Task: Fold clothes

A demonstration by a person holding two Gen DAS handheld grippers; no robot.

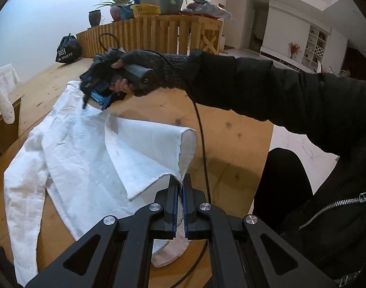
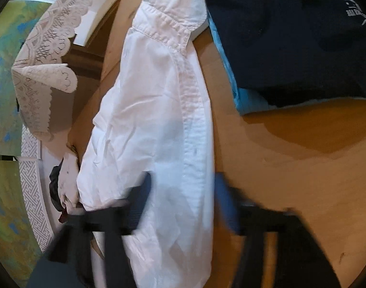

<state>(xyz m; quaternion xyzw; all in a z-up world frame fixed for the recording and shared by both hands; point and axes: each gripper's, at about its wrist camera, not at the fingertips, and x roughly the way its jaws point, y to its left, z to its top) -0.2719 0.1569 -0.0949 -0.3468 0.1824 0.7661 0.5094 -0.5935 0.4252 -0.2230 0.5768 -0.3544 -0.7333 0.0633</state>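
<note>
A white shirt (image 1: 86, 148) lies spread on the wooden table (image 1: 231, 132), with one front panel folded over and lifted at its corner. My left gripper (image 1: 181, 187) is shut on that hem corner near the table's front edge. A gloved hand holds my right gripper (image 1: 95, 102) over the far end of the shirt, its tips pointing down at the cloth. In the blurred right wrist view, the right gripper (image 2: 183, 204) is open, one finger on each side of the shirt's button placket (image 2: 192, 110); the collar (image 2: 168, 16) lies beyond.
A dark navy garment (image 2: 291, 36) on a light-blue one (image 2: 245, 98) lies to the right of the collar. A black sports bag (image 1: 68, 50) sits at the table's far end before a wooden crate (image 1: 154, 33) with plants. A lace-covered chair (image 1: 2, 91) stands left. A cable (image 1: 202, 144) crosses the table.
</note>
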